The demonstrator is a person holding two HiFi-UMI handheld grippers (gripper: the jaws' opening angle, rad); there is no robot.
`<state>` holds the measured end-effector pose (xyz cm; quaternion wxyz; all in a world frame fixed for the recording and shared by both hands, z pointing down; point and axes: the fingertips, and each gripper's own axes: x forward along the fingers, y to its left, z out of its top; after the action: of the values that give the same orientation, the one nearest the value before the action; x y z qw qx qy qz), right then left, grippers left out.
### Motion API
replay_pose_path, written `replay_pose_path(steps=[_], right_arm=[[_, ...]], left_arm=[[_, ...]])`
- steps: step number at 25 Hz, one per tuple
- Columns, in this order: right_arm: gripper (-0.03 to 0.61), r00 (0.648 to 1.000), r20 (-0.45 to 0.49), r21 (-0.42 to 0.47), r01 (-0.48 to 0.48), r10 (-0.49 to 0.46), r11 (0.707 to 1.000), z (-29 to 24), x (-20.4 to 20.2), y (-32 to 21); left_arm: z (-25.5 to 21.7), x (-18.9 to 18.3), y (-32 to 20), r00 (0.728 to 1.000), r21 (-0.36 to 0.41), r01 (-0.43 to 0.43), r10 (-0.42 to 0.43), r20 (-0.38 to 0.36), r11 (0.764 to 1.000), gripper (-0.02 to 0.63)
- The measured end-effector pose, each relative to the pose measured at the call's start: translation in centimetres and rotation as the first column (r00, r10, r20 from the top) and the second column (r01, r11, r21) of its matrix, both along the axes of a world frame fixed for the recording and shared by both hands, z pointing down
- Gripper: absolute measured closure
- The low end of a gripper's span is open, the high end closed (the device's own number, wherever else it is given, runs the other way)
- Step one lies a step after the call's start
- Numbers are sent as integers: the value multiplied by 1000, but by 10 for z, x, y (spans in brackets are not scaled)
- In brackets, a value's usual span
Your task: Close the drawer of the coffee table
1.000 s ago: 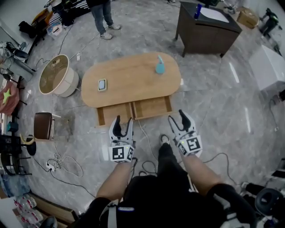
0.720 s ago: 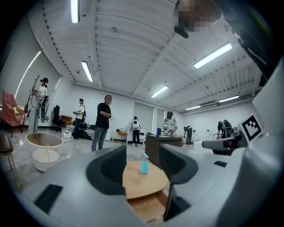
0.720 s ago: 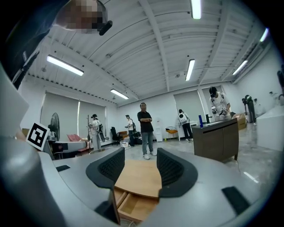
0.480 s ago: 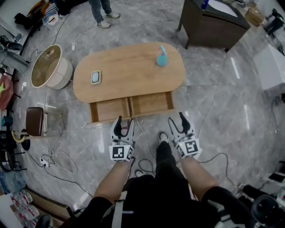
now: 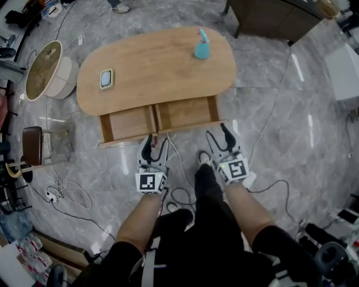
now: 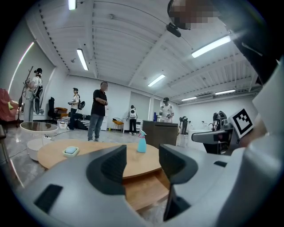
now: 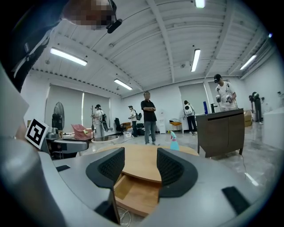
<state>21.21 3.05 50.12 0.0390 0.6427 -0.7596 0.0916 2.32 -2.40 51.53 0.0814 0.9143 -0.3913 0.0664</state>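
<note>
An oval wooden coffee table (image 5: 157, 67) stands ahead, with two drawers pulled out side by side along its near edge: the left drawer (image 5: 126, 124) and the right drawer (image 5: 185, 114). Both look empty. My left gripper (image 5: 155, 144) is open just in front of the seam between the drawers, not touching. My right gripper (image 5: 217, 133) is open by the right drawer's front corner. In the right gripper view the open drawer (image 7: 135, 195) lies between the jaws. The left gripper view shows the table (image 6: 88, 153) and a drawer (image 6: 144, 190) beyond the jaws.
On the table stand a teal spray bottle (image 5: 201, 47) and a small green-rimmed dish (image 5: 106, 78). Cables (image 5: 178, 168) trail on the marble floor by my feet. A round side table (image 5: 47, 73) stands left, a dark cabinet (image 5: 269, 17) back right. People stand far off.
Both grippers and the view have moved forward toward the table. The drawer fronts now sit just ahead of the fingertips. Both drawers stay pulled out.
</note>
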Motion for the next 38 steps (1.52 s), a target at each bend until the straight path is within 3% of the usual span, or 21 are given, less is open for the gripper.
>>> replay_pose_path(steps=[10, 21, 27, 38], right_arm=[[376, 999, -10, -43, 37, -37, 998, 74, -1, 10], [376, 998, 1, -130, 60, -61, 990, 178, 2, 18], [376, 996, -17, -147, 86, -89, 985, 209, 5, 9], [377, 996, 0, -274, 84, -88, 958, 279, 10, 16]], left_arm=[[86, 6, 8, 999, -46, -3, 5, 46, 999, 387], [175, 14, 19, 999, -117, 28, -24, 34, 993, 387], [203, 27, 12, 999, -112, 9, -4, 44, 994, 387], [262, 34, 19, 994, -169, -3, 20, 104, 986, 387]])
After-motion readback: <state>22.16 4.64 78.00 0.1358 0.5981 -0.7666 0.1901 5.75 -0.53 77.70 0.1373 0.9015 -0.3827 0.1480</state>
